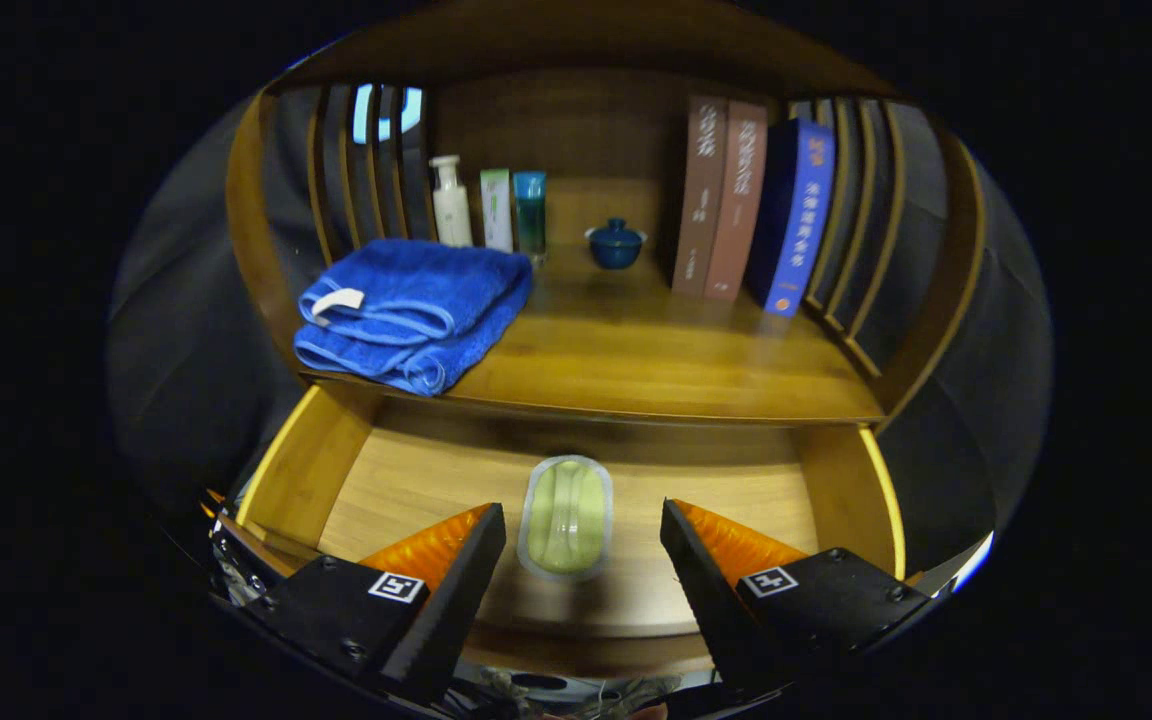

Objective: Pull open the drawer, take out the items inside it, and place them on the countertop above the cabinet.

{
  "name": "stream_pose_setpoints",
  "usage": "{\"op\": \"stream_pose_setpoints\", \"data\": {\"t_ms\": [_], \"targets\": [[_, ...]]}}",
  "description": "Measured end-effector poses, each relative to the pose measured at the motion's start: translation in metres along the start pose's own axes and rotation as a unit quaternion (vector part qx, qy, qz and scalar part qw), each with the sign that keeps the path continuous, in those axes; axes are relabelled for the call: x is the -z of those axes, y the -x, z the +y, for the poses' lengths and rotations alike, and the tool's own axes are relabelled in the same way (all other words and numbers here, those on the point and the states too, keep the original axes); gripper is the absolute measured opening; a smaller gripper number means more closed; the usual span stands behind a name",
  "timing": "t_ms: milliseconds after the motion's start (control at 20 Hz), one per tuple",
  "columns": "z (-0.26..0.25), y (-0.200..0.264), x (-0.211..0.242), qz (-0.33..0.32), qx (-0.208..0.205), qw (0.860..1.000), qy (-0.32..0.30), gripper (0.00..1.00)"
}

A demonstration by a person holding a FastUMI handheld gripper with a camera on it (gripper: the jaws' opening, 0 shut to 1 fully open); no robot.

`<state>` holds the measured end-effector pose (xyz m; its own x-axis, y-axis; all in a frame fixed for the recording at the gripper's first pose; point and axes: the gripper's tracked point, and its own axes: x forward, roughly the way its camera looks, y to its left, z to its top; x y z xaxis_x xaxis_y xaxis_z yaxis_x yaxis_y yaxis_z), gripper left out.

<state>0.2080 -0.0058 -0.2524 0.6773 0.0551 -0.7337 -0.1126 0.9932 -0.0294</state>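
The wooden drawer [316,465] stands pulled open below the countertop [636,360]. On its floor lies a pale green oblong item in a clear wrapper [565,516], lengthwise between my fingers and just beyond their tips. My gripper [583,530] hovers above the drawer, open wide, with one finger on each side of the item and neither touching it. A folded blue towel [414,310] lies on the countertop's left part, overhanging its front edge slightly.
At the back of the countertop stand a white bottle [452,200], a pale box [497,208], a teal bottle [530,212] and a small blue lidded cup [616,243]. Three books [736,205] lean at the right. Slatted side walls enclose the shelf.
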Motion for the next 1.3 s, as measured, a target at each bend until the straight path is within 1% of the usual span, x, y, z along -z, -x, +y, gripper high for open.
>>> {"op": "stream_pose_setpoints", "data": {"t_ms": [100, 250, 350, 400, 450, 500, 550, 600, 650, 750, 900, 1000, 1150, 1300], "targets": [[0.004, -0.025, 0.011, 0.051, -0.006, 0.999, -0.004, 0.99], [0.003, -0.06, 0.021, 0.095, 0.006, 0.995, -0.006, 0.99], [-0.001, -0.074, 0.028, 0.11, 0.016, 0.994, -0.013, 0.98], [-0.004, -0.079, 0.033, 0.119, 0.02, 0.993, -0.017, 0.86], [0.001, -0.08, 0.035, 0.124, 0.013, 0.992, -0.025, 0.74], [0.003, -0.082, 0.03, 0.118, 0.011, 0.993, -0.023, 0.62], [0.0, -0.072, 0.027, 0.113, 0.016, 0.993, -0.018, 0.5], [-0.002, -0.078, 0.03, 0.114, 0.026, 0.993, -0.018, 0.38], [-0.002, -0.079, 0.034, 0.118, 0.022, 0.993, -0.013, 0.26], [0.0, -0.073, 0.032, 0.107, 0.014, 0.994, -0.022, 0.17], [-0.002, -0.056, 0.032, 0.099, 0.004, 0.994, -0.044, 0.17], [-0.003, -0.036, 0.026, 0.083, -0.006, 0.995, -0.048, 0.17], [-0.003, -0.003, 0.011, 0.059, -0.019, 0.997, -0.053, 0.17], [-0.005, 0.029, -0.008, 0.032, -0.021, 0.998, -0.046, 0.17]]}}
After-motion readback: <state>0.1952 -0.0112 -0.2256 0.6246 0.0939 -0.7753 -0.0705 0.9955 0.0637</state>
